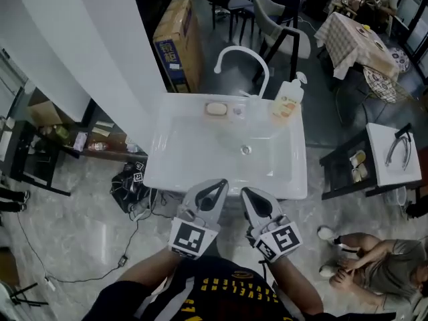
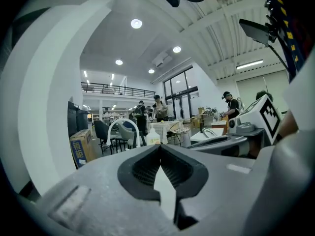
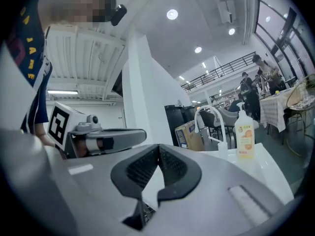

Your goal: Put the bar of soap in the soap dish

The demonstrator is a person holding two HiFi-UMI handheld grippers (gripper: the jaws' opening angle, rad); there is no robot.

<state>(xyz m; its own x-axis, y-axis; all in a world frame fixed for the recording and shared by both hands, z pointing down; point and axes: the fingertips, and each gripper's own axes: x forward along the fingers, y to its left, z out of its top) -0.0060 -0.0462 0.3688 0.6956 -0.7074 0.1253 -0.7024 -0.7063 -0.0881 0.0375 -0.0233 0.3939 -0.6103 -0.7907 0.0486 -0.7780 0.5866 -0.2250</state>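
Your left gripper (image 1: 215, 187) and right gripper (image 1: 251, 196) are both closed and empty near the front of the sink (image 1: 194, 146), and the bar of soap (image 1: 215, 109) lies on its back rim by the tap (image 1: 241, 48).

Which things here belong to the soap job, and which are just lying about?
Belong: bar of soap on the sink back rim; left tongs and right tongs, both shut, empty; soap dish, not clearly made out.
Lying about: pump bottle, tap, cardboard box, checked table.
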